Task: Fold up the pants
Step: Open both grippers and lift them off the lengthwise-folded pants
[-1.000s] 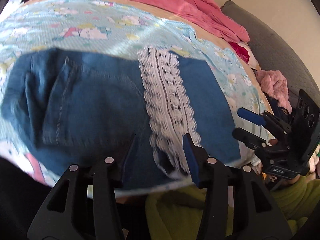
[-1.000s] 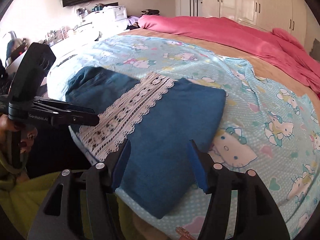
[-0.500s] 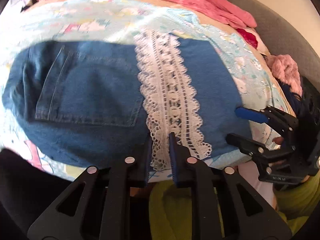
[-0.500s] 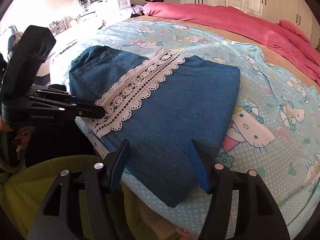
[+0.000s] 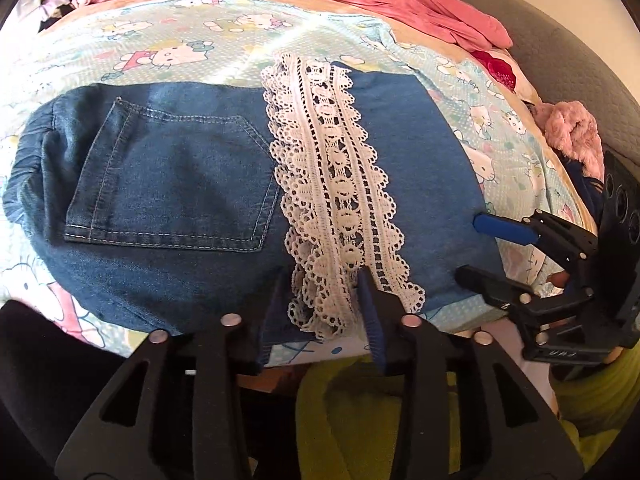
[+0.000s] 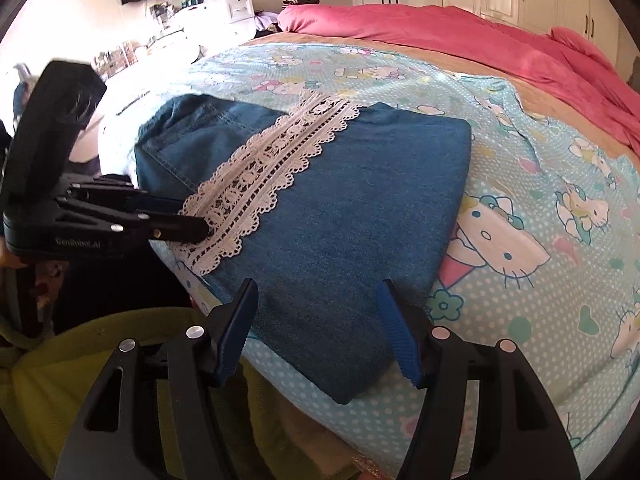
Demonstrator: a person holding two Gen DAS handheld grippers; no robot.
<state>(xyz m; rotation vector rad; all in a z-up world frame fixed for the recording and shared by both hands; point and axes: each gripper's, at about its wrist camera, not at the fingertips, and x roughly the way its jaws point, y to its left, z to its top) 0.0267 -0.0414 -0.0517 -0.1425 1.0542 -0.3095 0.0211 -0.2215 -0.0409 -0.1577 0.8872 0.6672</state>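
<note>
The left hand-held gripper (image 5: 320, 300) has its jaws opening, astride the lace trim (image 5: 336, 200) at the near edge of the folded pants (image 5: 172, 176) on the bed (image 5: 516, 152). To its right, the right hand-held gripper (image 6: 316, 320) stands wide, jaws astride the pants' denim corner, not pressing it.

The pants (image 5: 172, 184) are matt blue denim with pale stitching, crossed by a band of openwork white lace (image 5: 336, 200). The bedsheet (image 6: 540, 264) is thin printed cotton; the pink blanket (image 6: 460, 36) looks soft and plush. Matt black plastic fingers (image 6: 236, 328) carry ribbed blue pads.
</note>
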